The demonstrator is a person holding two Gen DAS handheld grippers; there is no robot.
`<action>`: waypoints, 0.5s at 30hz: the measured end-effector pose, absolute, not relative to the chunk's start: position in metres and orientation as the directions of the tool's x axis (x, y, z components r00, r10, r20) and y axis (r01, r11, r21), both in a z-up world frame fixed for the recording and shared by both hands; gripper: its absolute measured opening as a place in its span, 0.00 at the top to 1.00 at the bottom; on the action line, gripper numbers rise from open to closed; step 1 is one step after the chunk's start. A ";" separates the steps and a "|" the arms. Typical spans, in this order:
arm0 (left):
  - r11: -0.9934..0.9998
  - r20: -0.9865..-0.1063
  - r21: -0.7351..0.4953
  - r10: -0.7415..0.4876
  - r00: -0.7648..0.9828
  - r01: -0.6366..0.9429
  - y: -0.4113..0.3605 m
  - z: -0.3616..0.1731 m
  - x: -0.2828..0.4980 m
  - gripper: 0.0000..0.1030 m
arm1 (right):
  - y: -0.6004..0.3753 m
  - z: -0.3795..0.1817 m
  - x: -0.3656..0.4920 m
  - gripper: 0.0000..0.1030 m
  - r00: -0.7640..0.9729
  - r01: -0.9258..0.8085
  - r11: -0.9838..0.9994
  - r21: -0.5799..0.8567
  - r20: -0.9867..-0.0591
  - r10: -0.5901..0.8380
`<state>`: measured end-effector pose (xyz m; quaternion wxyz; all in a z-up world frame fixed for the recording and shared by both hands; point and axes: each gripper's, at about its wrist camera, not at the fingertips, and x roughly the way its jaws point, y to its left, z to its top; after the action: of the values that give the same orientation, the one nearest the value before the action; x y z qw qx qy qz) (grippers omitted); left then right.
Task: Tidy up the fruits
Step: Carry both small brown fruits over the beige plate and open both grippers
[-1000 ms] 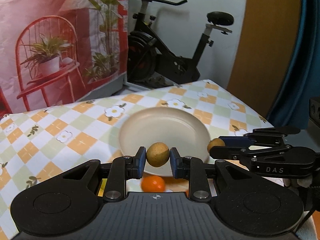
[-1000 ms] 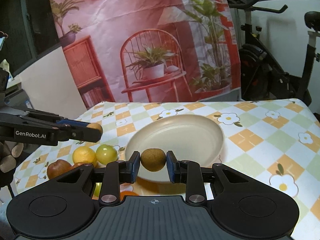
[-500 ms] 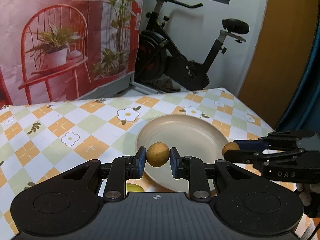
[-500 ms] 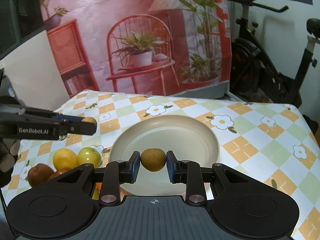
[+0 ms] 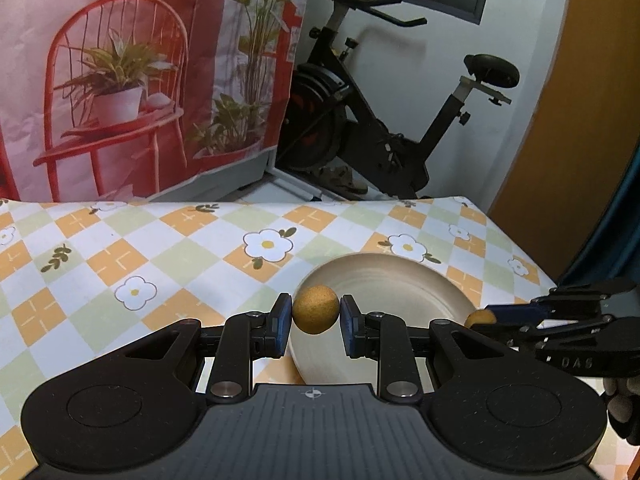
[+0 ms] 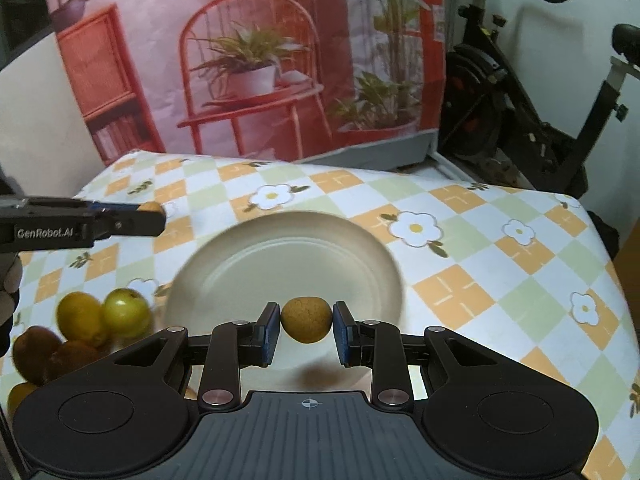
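Left gripper clamped on a brown ball fruit, mid-frame over plate edge. Right gripper squeezing a kiwi, lower centre, above plate.

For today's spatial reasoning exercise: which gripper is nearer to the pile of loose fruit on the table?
Left. The left gripper hangs beyond the fruit pile on that side; the right gripper is over the plate beside it.

exercise bike, printed backdrop, checked tablecloth
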<state>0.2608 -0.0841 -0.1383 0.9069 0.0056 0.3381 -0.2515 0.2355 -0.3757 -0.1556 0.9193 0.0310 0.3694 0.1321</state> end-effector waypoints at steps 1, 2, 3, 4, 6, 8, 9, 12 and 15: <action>0.872 -0.619 -0.162 -0.455 0.641 0.462 -0.084 -0.139 0.263 0.73 | -0.378 -0.156 0.238 0.75 0.693 -0.213 0.965 0.154 -0.672 0.260; 0.870 -0.621 -0.165 -0.457 0.637 0.465 -0.085 -0.140 0.266 0.73 | -0.379 -0.157 0.240 0.75 0.694 -0.207 0.967 0.151 -0.674 0.253; 0.869 -0.622 -0.167 -0.460 0.634 0.466 -0.085 -0.141 0.269 0.73 | -0.379 -0.158 0.242 0.75 0.692 -0.204 0.968 0.147 -0.677 0.249; 0.867 -0.623 -0.171 -0.463 0.630 0.468 -0.085 -0.142 0.273 0.73 | -0.380 -0.159 0.244 0.75 0.691 -0.204 0.969 0.142 -0.680 0.245; 0.862 -0.623 -0.177 -0.472 0.624 0.475 -0.086 -0.143 0.278 0.73 | -0.379 -0.161 0.248 0.75 0.686 -0.208 0.970 0.130 -0.687 0.239; 0.858 -0.620 -0.169 -0.475 0.625 0.484 -0.088 -0.145 0.281 0.73 | -0.379 -0.164 0.253 0.75 0.682 -0.212 0.971 0.114 -0.694 0.230; 0.856 -0.617 -0.164 -0.477 0.625 0.491 -0.090 -0.146 0.282 0.73 | -0.378 -0.165 0.255 0.75 0.681 -0.212 0.971 0.107 -0.697 0.225; 0.842 -0.614 -0.163 -0.494 0.615 0.514 -0.095 -0.150 0.285 0.73 | -0.378 -0.168 0.262 0.75 0.678 -0.210 0.974 0.088 -0.704 0.210; 0.833 -0.625 -0.174 -0.506 0.594 0.526 -0.098 -0.156 0.290 0.73 | -0.378 -0.172 0.268 0.75 0.677 -0.207 0.976 0.071 -0.710 0.195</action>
<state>0.2900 -0.0980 -0.1564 0.8927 0.0141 0.3455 -0.2890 0.2676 -0.3780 -0.1723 0.9155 -0.0076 0.3869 0.1096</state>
